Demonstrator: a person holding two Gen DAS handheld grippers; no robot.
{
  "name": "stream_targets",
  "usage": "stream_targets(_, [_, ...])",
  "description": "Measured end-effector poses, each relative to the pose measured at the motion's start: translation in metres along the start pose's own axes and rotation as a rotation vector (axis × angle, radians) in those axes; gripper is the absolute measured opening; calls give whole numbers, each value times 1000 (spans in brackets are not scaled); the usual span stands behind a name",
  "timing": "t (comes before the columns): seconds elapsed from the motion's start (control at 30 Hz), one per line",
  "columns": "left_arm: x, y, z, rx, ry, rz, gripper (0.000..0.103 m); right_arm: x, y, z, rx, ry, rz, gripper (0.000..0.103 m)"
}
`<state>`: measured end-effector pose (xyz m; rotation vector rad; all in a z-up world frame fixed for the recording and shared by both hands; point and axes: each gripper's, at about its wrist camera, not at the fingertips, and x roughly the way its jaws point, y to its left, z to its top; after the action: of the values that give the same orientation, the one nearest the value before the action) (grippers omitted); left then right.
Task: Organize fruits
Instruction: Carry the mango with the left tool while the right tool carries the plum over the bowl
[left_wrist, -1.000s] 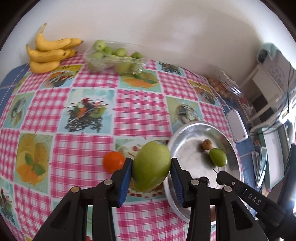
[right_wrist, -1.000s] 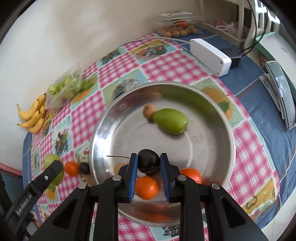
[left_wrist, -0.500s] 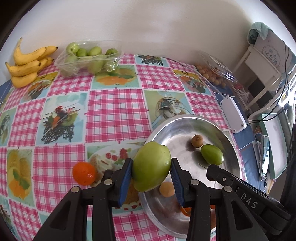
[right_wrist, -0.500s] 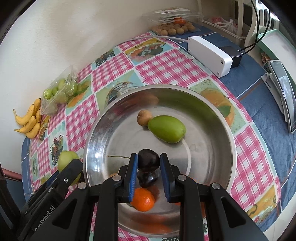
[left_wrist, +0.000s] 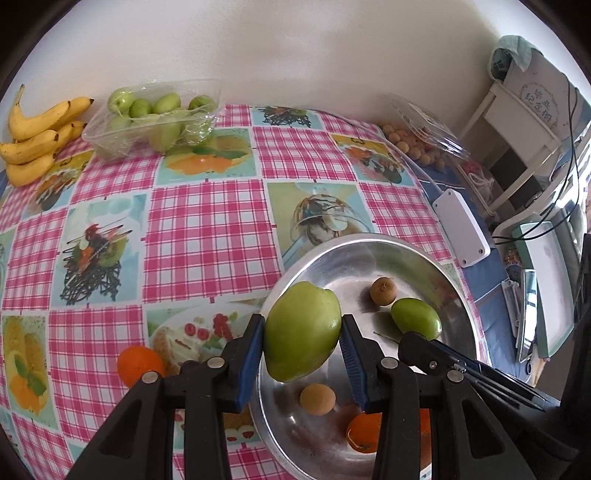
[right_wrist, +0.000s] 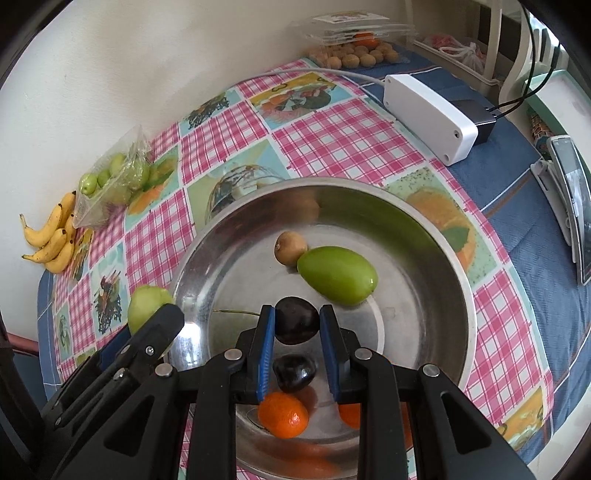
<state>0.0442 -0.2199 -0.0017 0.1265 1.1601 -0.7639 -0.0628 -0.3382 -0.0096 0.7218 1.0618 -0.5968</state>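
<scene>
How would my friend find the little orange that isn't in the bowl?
Find the big metal bowl on the checked tablecloth. Just outside its left rim, on the cloth, sits a small orange. The other oranges lie inside the bowl; this one sits alone.

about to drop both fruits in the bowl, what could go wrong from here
The big green fruit in the left gripper hangs over the metal bowl's rim; released there, it might roll onto the tablecloth. The dark plum in the right gripper sits above another plum and a tangerine, and could bruise them.
</scene>
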Motion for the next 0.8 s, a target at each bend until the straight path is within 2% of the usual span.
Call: stream_targets(0.8, [27,-9,-13,-11,106,5,44,18,-18,-5,31,75,-65,26])
